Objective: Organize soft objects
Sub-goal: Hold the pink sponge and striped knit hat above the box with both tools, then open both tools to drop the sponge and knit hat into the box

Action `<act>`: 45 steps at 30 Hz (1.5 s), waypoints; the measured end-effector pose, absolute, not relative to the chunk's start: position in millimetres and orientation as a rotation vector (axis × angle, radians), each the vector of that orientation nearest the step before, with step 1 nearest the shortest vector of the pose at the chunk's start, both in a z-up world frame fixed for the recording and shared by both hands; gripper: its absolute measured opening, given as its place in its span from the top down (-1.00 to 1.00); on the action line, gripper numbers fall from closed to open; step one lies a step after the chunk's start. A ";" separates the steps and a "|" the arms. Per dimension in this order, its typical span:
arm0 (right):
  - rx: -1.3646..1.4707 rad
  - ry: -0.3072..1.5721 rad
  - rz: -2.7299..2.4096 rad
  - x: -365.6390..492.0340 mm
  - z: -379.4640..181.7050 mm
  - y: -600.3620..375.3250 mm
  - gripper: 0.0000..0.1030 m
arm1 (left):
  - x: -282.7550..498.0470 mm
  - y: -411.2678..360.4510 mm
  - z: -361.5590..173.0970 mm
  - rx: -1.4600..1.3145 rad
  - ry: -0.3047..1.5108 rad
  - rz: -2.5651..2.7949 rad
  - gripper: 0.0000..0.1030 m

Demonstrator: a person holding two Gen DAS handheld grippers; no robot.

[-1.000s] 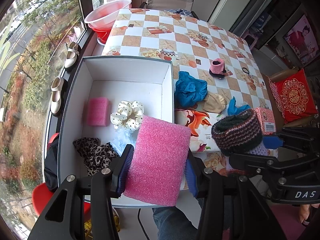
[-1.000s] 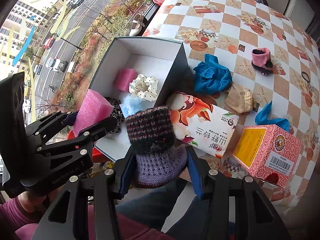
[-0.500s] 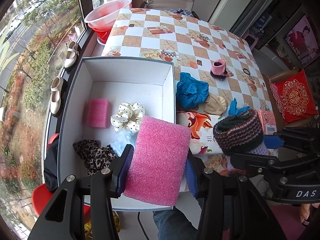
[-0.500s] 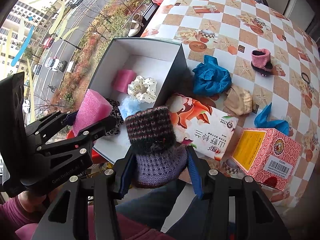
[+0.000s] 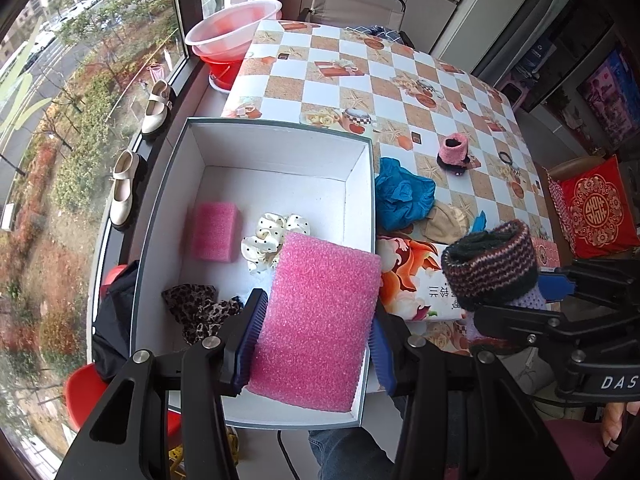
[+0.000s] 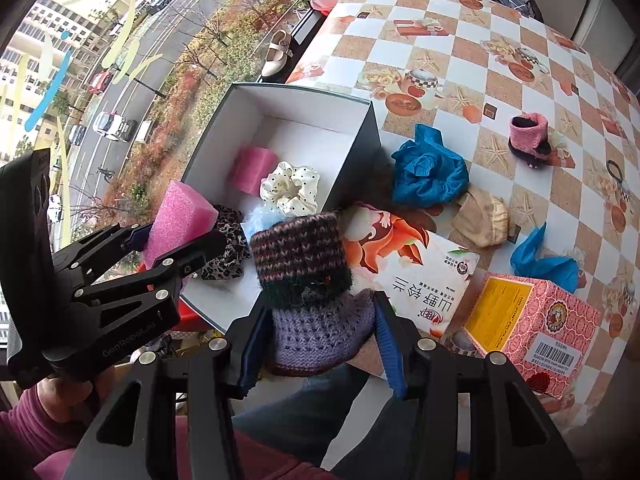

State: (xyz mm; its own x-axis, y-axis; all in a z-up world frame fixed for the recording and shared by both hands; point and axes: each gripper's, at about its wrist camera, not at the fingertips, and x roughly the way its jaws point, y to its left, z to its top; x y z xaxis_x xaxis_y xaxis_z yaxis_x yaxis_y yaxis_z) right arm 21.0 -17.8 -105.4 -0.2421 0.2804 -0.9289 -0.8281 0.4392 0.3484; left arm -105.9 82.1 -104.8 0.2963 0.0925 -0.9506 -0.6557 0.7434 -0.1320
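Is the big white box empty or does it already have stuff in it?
Not empty. The white box already holds a small pink sponge, a dotted scrunchie and a leopard-print cloth.

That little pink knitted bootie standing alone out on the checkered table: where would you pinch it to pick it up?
The pink bootie stands upright, its open cuff on top and its dark sole on the table. I'd come straight down and close the fingers across the cuff's two sides: it's the narrowest, squashiest part, and nothing crowds it.
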 end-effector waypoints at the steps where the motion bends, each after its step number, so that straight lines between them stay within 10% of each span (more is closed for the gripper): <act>1: -0.517 1.463 1.132 21.3 -106.2 -15.7 0.02 | -106.8 83.8 -105.4 -0.571 1.175 0.540 0.01; 33: -0.650 1.392 1.211 26.8 -114.8 109.2 0.02 | -92.2 164.9 -132.9 -0.601 1.200 0.671 -0.02; 42: -0.599 1.412 1.206 38.1 -114.3 114.6 -0.10 | -90.6 169.1 -144.1 -0.645 1.257 0.663 -0.55; 45: -0.576 1.410 1.193 44.1 -111.6 111.9 -0.50 | -92.1 168.8 -145.5 -0.653 1.259 0.684 -0.65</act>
